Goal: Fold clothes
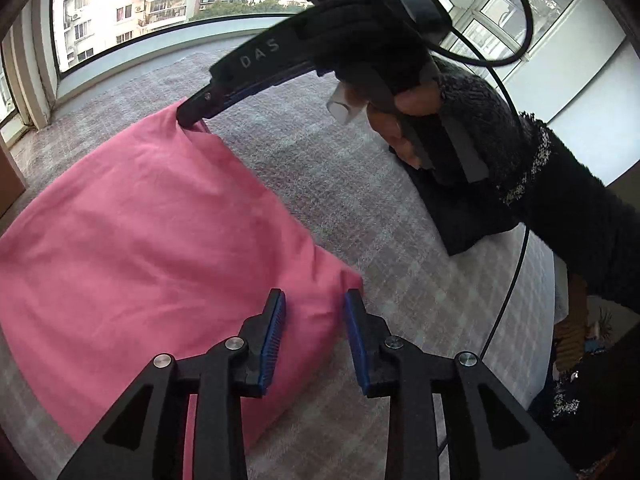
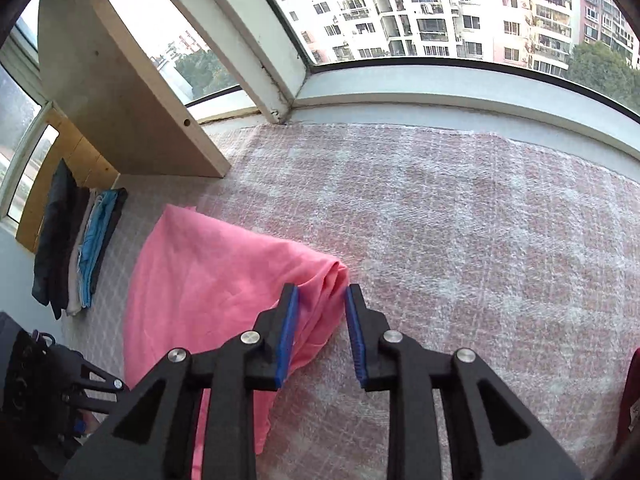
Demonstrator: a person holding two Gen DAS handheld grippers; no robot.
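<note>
A pink garment [image 1: 140, 240] lies spread on the pale checked mat [image 1: 320, 152]. My left gripper [image 1: 314, 320] hovers open over its near right corner, blue pads on either side of the cloth edge. My right gripper [image 2: 322, 320] is open too, with a bunched, folded corner of the pink garment [image 2: 224, 280] sitting between its fingers. In the left wrist view the right gripper [image 1: 192, 114] touches the garment's far corner, held by a gloved hand [image 1: 380, 52].
A stack of folded clothes [image 2: 80, 248] lies at the left by a wooden panel [image 2: 120, 92]. A dark folded garment [image 1: 460, 216] sits under the person's sleeve [image 1: 560, 200]. A black cable [image 1: 512, 280] hangs at the right. Windows and a sill [image 2: 440, 100] bound the mat.
</note>
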